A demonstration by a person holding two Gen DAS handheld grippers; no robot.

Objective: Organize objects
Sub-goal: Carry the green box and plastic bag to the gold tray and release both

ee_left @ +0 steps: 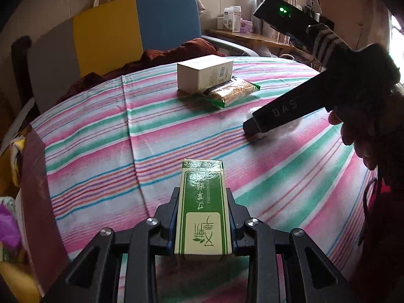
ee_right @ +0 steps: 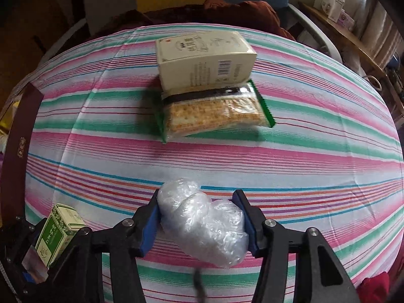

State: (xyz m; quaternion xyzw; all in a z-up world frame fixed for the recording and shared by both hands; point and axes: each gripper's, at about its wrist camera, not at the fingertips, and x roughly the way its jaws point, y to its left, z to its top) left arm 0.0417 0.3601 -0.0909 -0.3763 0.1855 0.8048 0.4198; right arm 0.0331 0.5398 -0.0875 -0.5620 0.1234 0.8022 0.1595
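My left gripper [ee_left: 203, 197] is shut on a green and cream box [ee_left: 203, 209], held above the striped cloth; the box also shows in the right wrist view [ee_right: 59, 234] at the lower left. My right gripper [ee_right: 199, 214] is closed around a crumpled clear plastic bag [ee_right: 202, 223], resting low on the cloth; from the left wrist view the right gripper [ee_left: 252, 128] touches down at the right with the bag [ee_left: 290, 125] behind it. A cream carton [ee_right: 204, 58] lies at the far middle, with a cracker packet [ee_right: 214, 115] against its near side.
The striped cloth [ee_left: 101, 151] covers a rounded table. A dark red strip [ee_left: 38, 189] lies along its left edge. A yellow, blue and grey chair [ee_left: 113, 32] with dark red fabric stands behind. A wooden shelf [ee_left: 242, 36] with boxes is at the back right.
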